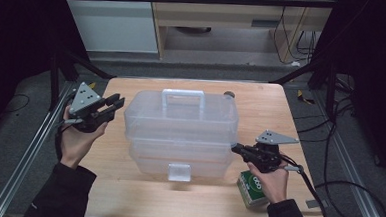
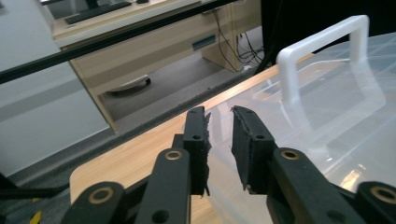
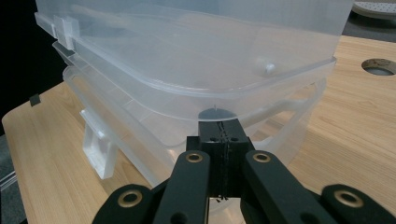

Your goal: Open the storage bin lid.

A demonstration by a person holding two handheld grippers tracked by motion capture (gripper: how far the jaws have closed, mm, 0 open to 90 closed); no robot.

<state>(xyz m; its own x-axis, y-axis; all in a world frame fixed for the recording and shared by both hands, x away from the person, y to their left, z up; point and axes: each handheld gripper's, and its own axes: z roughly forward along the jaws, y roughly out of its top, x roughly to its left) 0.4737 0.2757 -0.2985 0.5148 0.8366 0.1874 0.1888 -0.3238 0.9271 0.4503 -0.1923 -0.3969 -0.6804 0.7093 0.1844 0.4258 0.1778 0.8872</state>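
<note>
A clear plastic toolbox (image 1: 180,123) with a white carry handle (image 1: 183,94) stands in the middle of the wooden table (image 1: 266,107). My left gripper (image 1: 117,103) hovers at the box's upper left corner. In the left gripper view its jaws (image 2: 219,112) stand a narrow gap apart with nothing between them, pointing over the lid (image 2: 327,140) toward the handle (image 2: 322,39). My right gripper (image 1: 235,149) is shut at the box's right side. In the right gripper view its tips (image 3: 219,125) sit just under the protruding rim of the box (image 3: 187,60); whether they touch it I cannot tell.
A green and white carton (image 1: 253,188) lies on the table under my right hand. The box's white front latch (image 1: 179,172) faces the near edge. A round cable hole (image 1: 229,94) sits in the table behind the box. Beyond the table are a desk and cables.
</note>
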